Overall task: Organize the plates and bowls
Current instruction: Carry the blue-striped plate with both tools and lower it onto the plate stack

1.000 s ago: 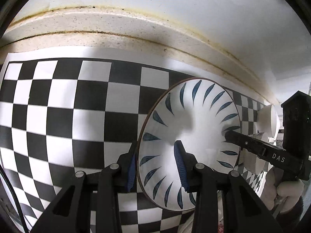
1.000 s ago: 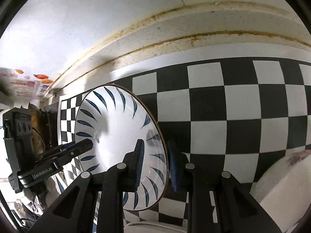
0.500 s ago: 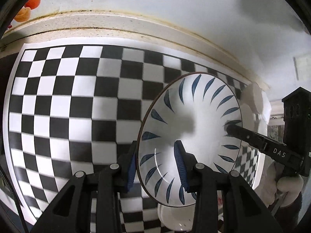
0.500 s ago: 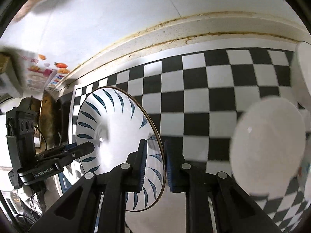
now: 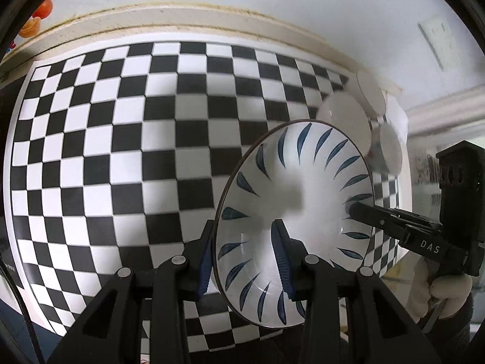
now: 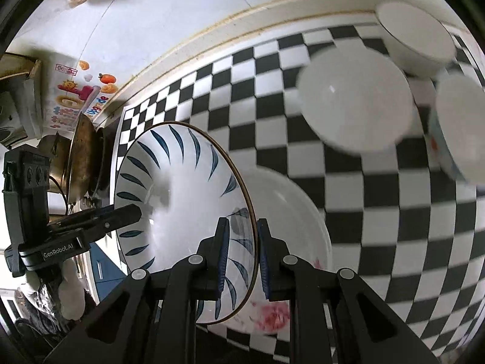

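Observation:
A white plate with blue leaf marks (image 5: 303,200) hangs tilted above the black-and-white checkered mat (image 5: 121,151). My left gripper (image 5: 242,257) is shut on its near rim, one pad inside and one behind. In the right wrist view my right gripper (image 6: 242,257) is shut on the opposite rim of the same plate (image 6: 188,188). Each gripper shows in the other's view: the right gripper (image 5: 353,209) and the left gripper (image 6: 136,212) both reach over the plate's edge. Right under the plate sits a large white bowl with red flowers (image 6: 291,212).
Three white bowls (image 6: 354,100) (image 6: 415,39) (image 6: 460,127) stand at the mat's far right, also seen as white bowls (image 5: 345,115). A metal pot (image 6: 81,157) stands left of the mat. A gloved hand (image 5: 448,291) grips the right tool. A raised ledge (image 5: 182,21) borders the wall.
Both grippers have risen and carried the plate sideways over the mat. Much more of the mat, the white bowls and the flowered bowl have come into view.

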The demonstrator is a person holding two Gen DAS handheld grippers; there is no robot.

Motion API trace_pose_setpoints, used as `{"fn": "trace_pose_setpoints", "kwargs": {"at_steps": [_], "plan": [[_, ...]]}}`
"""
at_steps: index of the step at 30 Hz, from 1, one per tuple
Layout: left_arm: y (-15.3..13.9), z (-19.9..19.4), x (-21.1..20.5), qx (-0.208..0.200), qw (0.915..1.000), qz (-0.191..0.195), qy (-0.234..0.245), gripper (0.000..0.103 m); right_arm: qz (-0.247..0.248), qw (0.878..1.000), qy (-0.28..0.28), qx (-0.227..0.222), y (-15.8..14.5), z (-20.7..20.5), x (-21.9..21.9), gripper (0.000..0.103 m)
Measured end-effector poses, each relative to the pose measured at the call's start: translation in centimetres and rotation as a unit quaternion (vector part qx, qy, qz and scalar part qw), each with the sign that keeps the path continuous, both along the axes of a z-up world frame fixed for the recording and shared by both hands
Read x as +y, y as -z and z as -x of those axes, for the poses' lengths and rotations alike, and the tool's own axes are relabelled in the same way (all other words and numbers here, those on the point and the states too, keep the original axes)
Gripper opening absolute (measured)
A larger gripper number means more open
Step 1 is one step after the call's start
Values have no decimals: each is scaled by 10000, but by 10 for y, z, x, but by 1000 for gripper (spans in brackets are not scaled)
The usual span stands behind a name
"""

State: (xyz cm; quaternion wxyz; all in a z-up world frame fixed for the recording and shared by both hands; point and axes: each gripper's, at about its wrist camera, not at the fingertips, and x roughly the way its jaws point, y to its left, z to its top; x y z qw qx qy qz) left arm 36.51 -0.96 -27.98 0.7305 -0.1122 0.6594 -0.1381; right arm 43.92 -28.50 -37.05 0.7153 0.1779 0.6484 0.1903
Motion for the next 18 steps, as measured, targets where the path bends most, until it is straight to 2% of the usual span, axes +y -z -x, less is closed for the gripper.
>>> {"fn": "trace_pose_setpoints", "kwargs": {"at_steps": [8, 18], "plan": [[26, 15, -22, 295, 9993, -157, 161, 33, -47, 9995, 203, 230, 26, 33, -25, 20], [55, 9, -36, 548, 9975, -408, 177, 33, 39, 9992, 194, 357, 48, 34, -32, 20]]}}
